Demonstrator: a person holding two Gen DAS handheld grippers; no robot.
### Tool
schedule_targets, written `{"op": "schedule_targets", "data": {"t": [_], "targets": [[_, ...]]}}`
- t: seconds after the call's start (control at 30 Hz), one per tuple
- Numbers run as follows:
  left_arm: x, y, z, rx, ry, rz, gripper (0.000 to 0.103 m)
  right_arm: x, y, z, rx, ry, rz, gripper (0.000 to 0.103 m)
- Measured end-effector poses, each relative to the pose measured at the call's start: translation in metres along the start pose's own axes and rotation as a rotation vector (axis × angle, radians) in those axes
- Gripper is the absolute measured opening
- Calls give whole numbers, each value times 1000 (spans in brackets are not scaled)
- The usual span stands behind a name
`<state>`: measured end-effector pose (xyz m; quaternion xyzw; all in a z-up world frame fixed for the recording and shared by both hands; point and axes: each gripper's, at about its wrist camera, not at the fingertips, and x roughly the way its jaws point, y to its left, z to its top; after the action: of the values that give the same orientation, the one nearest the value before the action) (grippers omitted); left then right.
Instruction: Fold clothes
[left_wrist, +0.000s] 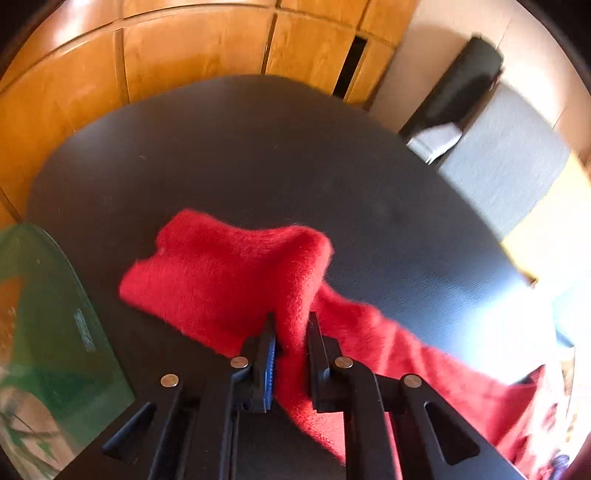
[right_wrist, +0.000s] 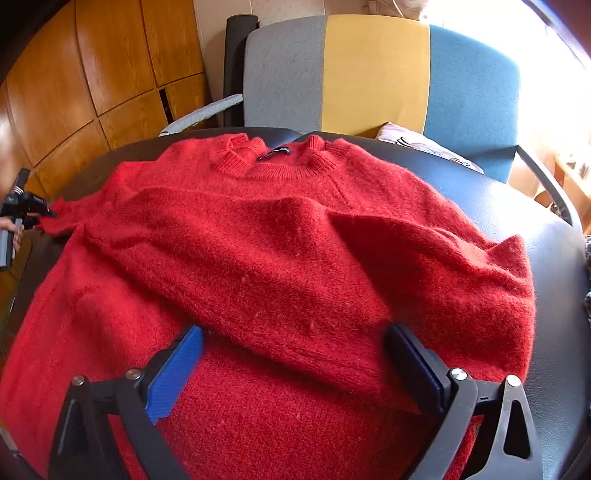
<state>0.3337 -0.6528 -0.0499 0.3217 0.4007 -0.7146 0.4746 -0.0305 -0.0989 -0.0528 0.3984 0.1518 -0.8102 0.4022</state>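
Note:
A fuzzy red sweater lies on a black table, collar at the far side, with its right sleeve folded across the body. My right gripper is open just above the sweater's lower middle, its fingers on either side of the folded sleeve's cuff end. My left gripper is shut on the sweater's left sleeve near the cuff, over the table. It also shows at the far left of the right wrist view, holding that sleeve end.
A grey, yellow and blue chair stands behind the table. Wooden cabinets line the back wall. A green glass panel sits left of the table. A patterned cushion lies on the chair seat.

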Motion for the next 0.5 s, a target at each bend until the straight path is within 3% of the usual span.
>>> {"op": "schedule_targets", "data": {"t": [0.13,0.23,0.37,0.5], "targets": [[-36,-29,-7,10,-80,-139,12,1,0,-1,-5,2,-3,102],[-59,-72,-2,50,-106,-272,12,2,1,0,-8,3,-5,103],[-92,-126,-29,135,-108,-427,12,2,1,1,-10,2,-6,103],[-109,-193,-74,288,-79,-505,13,2,0,1,-13,1,-6,103]]}}
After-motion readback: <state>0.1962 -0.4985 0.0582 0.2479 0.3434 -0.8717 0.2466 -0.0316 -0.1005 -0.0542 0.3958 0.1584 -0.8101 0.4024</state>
